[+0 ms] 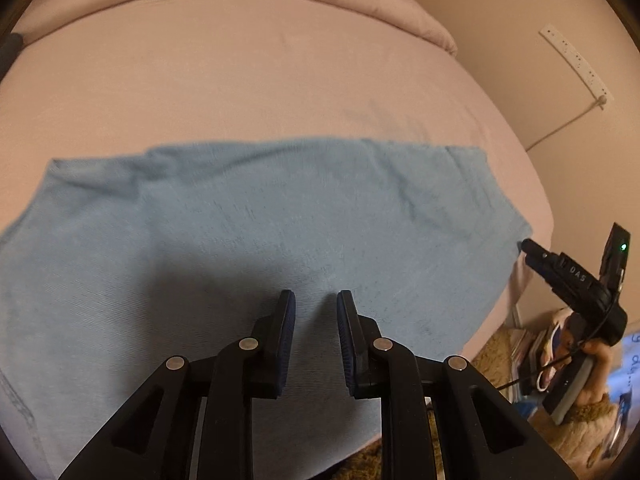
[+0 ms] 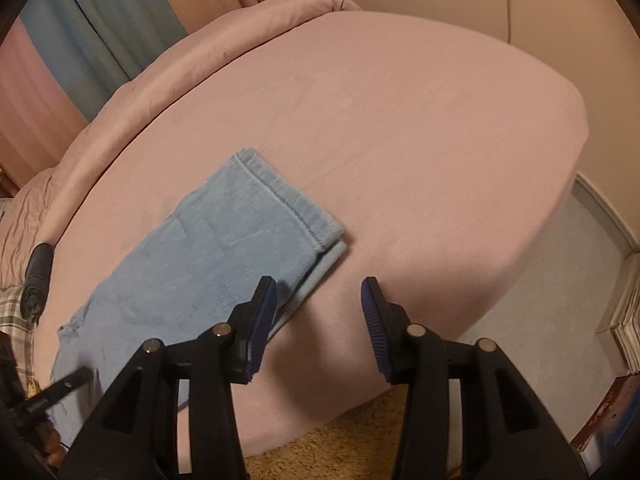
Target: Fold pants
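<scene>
Pants (image 2: pixel 208 256) folded on pink bed (image 2: pixel 420 140), frame centre-left. My left tongs (image 1: pixel 316 308) slightly parted, right tongs (image 2: pixel 319 296) agape (both empty).

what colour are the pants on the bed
Light blue denim pants; the right wrist view shows them best.

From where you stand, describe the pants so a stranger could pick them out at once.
Start at the wide pink bed that fills the room. On its near part lies a long strip of light blue denim, the pants, folded lengthwise with stitched hems stacked at the far end. They are the only blue fabric on the pink sheet; the rolled duvet behind is pink.
</scene>
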`<state>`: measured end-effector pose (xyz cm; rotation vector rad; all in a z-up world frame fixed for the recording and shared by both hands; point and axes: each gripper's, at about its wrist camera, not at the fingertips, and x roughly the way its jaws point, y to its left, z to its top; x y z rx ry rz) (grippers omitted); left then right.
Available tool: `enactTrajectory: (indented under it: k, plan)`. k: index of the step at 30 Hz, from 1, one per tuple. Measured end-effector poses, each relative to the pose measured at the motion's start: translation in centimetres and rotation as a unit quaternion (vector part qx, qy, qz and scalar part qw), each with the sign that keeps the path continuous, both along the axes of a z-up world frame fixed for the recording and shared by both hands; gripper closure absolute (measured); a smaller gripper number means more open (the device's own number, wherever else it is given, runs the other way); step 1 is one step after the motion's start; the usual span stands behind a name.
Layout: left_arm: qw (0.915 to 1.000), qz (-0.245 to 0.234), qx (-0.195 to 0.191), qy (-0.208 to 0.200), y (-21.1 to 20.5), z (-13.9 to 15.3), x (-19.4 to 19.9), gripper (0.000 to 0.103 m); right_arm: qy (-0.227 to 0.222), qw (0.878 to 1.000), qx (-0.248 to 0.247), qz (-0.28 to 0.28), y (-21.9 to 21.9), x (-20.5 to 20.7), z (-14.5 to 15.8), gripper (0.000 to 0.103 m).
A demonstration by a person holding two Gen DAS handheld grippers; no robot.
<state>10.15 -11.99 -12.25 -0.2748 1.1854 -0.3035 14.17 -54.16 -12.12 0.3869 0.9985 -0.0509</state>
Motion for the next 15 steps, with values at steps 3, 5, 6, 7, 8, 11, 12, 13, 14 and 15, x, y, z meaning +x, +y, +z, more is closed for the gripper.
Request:
enactTrajectory:
  k: [3,5,6,7,8,11,12,13,14,15]
  plan:
    - [0.9999,0.009,-0.006,0.005,0.1,-0.6,0.3,0.083,0.003,1.0,-0.008,0.009,0.8,0.2,-0.1,0.059]
    - [0.9998,0.012,-0.01,0.007,0.5,-0.7,-0.2,0.083,0.005,1.0,-0.006,0.011,0.9,0.2,-0.3,0.059]
    - [0.9999,0.011,-0.008,0.006,0.3,-0.8,-0.2,0.083,0.007,1.0,-0.004,0.009,0.9,0.3,-0.6,0.059]
    - [0.9999,0.009,-0.005,0.005,0.5,-0.8,-0.5,0.083,0.008,1.0,-0.002,0.008,0.7,0.5,-0.7,0.059]
    - [1.0,0.009,0.0,0.001,0.5,-0.7,-0.6,0.083,0.008,1.0,0.002,0.007,0.8,0.9,-1.0,0.059]
    - [0.9999,0.008,0.01,-0.007,0.1,-0.8,-0.8,0.083,0.006,1.0,0.006,0.007,0.8,1.2,-1.4,0.059]
    - [0.9999,0.007,0.012,-0.008,0.0,-0.8,-0.8,0.083,0.005,1.0,0.005,0.008,0.8,1.3,-1.4,0.059]
    - [0.9998,0.007,0.013,-0.009,0.0,-0.8,-0.8,0.083,0.005,1.0,0.008,0.007,0.7,1.5,-1.5,0.059]
    - [0.9999,0.008,0.012,-0.009,0.0,-0.9,-0.8,0.083,0.004,1.0,0.01,0.007,0.6,1.6,-1.6,0.059]
    - [0.9999,0.01,0.01,-0.007,0.0,-1.0,-0.7,0.083,0.004,1.0,0.013,0.006,0.5,1.8,-1.7,0.059]
